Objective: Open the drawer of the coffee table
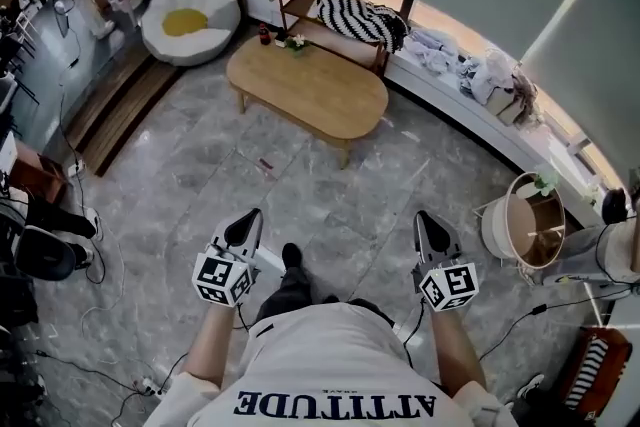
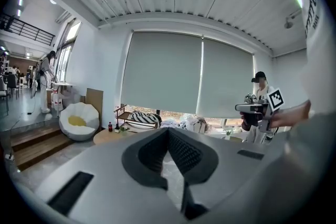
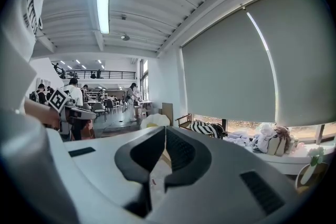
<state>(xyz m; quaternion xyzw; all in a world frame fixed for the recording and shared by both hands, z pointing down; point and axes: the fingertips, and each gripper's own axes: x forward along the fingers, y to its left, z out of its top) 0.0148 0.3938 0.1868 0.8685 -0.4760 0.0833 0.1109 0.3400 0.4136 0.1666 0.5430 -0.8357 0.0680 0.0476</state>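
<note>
Grippers, two: left gripper [image 1: 248, 220] and right gripper [image 1: 428, 221], side by side over grey marble floor [image 1: 200, 175], jaws of each pressed together at the tips, nothing clamped between. Coffee table [image 1: 310, 90], one, oval and wooden, well ahead of both grippers and apart from either; drawer not made out in any view. On the table's far end, one small bottle [image 1: 264, 36] and one small plant [image 1: 295, 42]. Beyond the table, one egg-shaped beanbag [image 1: 190, 15] at left, one black-and-white striped cushion [image 1: 362, 18] on a low wooden bench, and one round basket [image 1: 525, 230] off to the right. Seen from the head view alone: the whole tabletop from above, and loose cables on the floor. Seen from the left gripper view alone: two grey roller blinds [image 2: 199, 76] drawn over the window, and one person in a black cap [image 2: 258, 78] standing near them; of the table, only a sliver of edge. Seen from the right gripper view alone: a long open hall with several people [image 3: 130, 97] among desks, one strip light [image 3: 102, 10] overhead, and a railing high at the back.
</note>
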